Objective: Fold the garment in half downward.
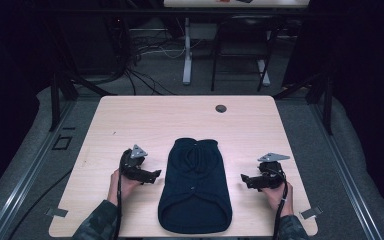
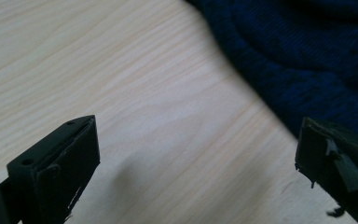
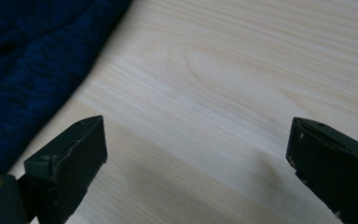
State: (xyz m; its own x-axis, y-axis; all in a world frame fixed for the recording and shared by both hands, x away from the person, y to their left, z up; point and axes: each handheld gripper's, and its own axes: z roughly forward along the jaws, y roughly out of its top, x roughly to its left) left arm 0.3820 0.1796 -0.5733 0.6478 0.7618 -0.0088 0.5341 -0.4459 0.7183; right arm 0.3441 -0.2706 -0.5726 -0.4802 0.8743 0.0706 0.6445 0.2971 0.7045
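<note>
A dark navy knitted garment point(image 1: 195, 187) lies flat in the middle of the wooden table point(image 1: 140, 120), folded into a long shape with its wider end toward the near edge. My left gripper point(image 1: 155, 175) rests on the table just left of it, jaws wide open and pointing at its side. In the left gripper view the garment point(image 2: 307, 60) lies at the upper right, with bare wood between the jaws point(image 2: 191, 163). My right gripper point(image 1: 243, 178) sits open to the right of the cloth. In the right gripper view the garment point(image 3: 32, 60) lies at the upper left.
A small round dark grommet point(image 1: 221, 108) sits near the table's far edge. Metal brackets point(image 1: 56, 212) stick out at the near corners. Beyond the table stand frame legs, cables on the floor and another table's legs point(image 1: 187, 60).
</note>
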